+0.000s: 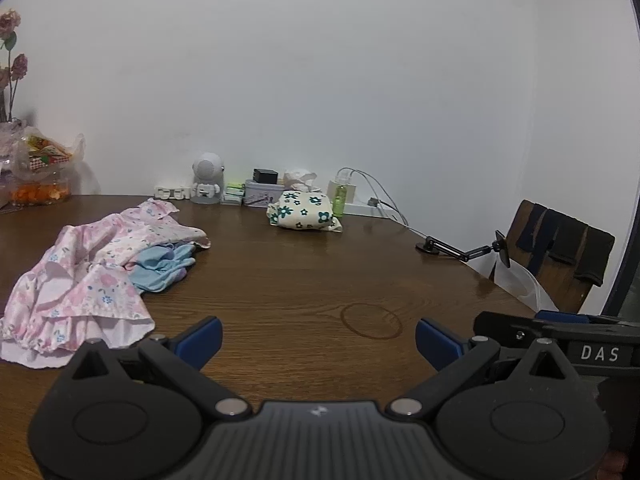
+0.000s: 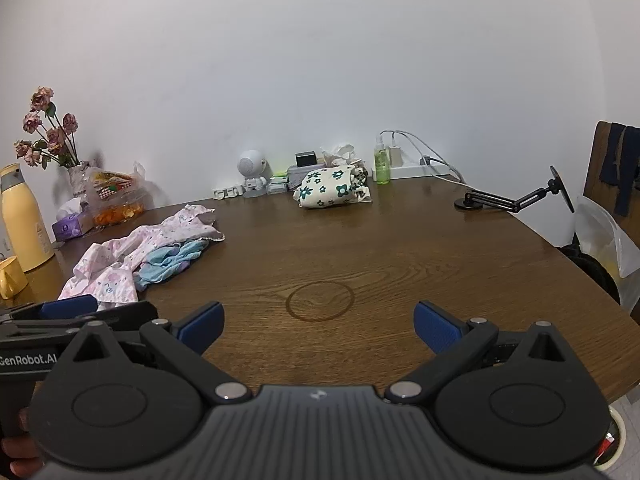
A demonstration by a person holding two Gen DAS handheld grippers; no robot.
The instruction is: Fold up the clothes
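Hard-to-see stuff first: the crumpled pink floral garment (image 1: 80,276) is running off the frame edge at 9 o'clock in the left wrist view, and its near hem is getting covered by the left gripper's housing. It's also lying over most of the light blue garment (image 1: 162,266), so only a bunched blue patch is poking out on the side toward 3 o'clock. In the right wrist view that pile (image 2: 132,256) is sitting at about 10 o'clock, partly blocked by the other tool.

The folded cream cloth with dark green flowers (image 1: 306,211) is sitting far back at 12 o'clock, near the wall, well apart from the pile. Small clutter behind it is too blurry to name.

The left gripper (image 1: 318,340) is hovering low over the bare dark brown wooden table (image 1: 320,280), its 2 blue-padded fingers spread wide and gripping nothing. The right gripper (image 2: 318,326) is doing the same, wide apart and empty, sitting beside the left one, roughly level. A bit of a hand is peeking in at 7 o'clock in the right wrist view, mostly cut off.
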